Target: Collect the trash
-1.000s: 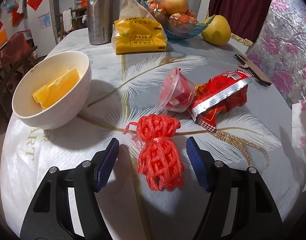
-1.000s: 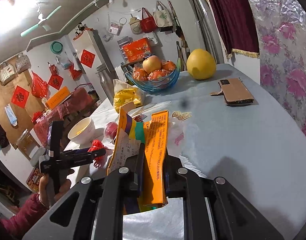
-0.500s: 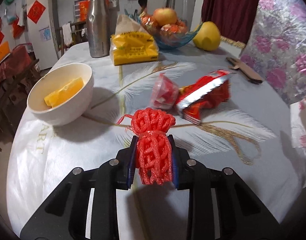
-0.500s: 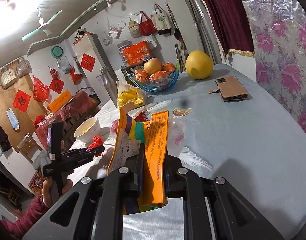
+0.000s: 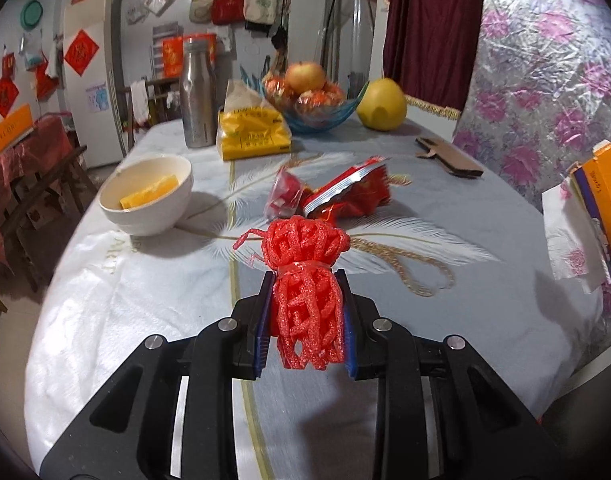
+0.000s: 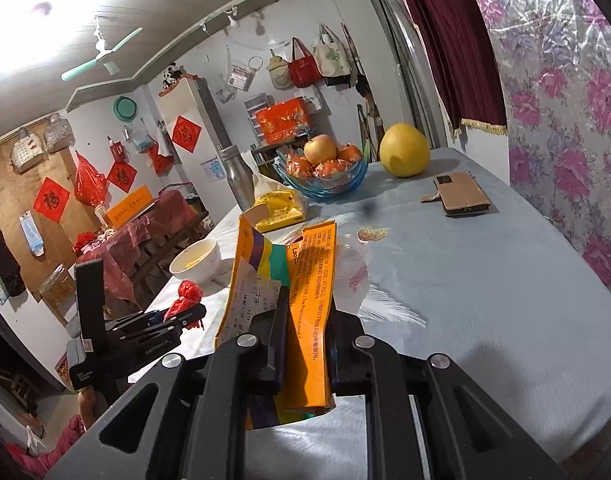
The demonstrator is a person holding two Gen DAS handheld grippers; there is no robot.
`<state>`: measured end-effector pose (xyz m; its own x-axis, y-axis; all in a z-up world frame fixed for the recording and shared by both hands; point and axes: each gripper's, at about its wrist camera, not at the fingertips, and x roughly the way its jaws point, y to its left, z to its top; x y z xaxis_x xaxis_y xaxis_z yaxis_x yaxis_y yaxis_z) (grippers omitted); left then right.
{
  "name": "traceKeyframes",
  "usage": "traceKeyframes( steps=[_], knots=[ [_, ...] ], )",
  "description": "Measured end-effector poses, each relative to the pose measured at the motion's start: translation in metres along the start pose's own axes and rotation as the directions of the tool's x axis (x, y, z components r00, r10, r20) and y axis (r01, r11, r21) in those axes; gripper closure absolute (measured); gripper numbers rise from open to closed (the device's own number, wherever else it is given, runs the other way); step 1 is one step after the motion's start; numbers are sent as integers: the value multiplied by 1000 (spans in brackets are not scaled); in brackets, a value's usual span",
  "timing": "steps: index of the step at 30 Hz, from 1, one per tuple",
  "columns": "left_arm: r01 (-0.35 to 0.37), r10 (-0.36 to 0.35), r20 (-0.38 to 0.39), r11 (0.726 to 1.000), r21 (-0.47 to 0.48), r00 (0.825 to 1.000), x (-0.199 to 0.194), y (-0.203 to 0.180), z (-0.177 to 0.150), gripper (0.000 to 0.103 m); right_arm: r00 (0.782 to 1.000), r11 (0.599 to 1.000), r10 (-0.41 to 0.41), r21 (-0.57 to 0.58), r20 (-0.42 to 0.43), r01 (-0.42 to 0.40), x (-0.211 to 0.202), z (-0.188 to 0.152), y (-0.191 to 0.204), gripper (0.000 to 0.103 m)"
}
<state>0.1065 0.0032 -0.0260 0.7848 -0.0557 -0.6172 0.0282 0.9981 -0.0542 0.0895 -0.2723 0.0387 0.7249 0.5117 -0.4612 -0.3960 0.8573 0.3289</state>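
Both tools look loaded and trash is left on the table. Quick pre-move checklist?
1. Left tool shut on the red foam net: ok, pads press both sides.
2. Net clear of the table: ok, it hangs above the cloth in the right wrist view.
3. Right tool shut on the orange carton: ok, with a paper slip against it.
4. A free tool for the red snack bag and the plastic cup: not ok, both full.
5. Somewhere to drop the trash: cannot tell, no bin in view.
6. Bowl and phone out of the way: ok.
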Motion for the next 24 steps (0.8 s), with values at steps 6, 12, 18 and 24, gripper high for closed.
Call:
traceKeyframes(
  steps=[6, 12, 18, 24],
  knots=[
    [-1, -1, 73, 999, 34, 997, -35, -18, -7, 73, 999, 1000, 2, -18, 36, -1, -28, -7, 11, 87],
    [13, -21, 139, 998, 59, 990, -69, -33, -13, 73, 996, 999, 3, -42, 84, 0, -63, -12, 20, 87],
    [30, -45, 197, 996, 78, 979, -98, -46, -17, 73, 992, 997, 0, -71, 128, 9, -96, -16, 32, 87],
    [38, -63, 245, 994, 105, 968, -124, -62, -21, 73, 984, 996, -3, -89, 176, 19, -131, -21, 41, 87]
  ],
)
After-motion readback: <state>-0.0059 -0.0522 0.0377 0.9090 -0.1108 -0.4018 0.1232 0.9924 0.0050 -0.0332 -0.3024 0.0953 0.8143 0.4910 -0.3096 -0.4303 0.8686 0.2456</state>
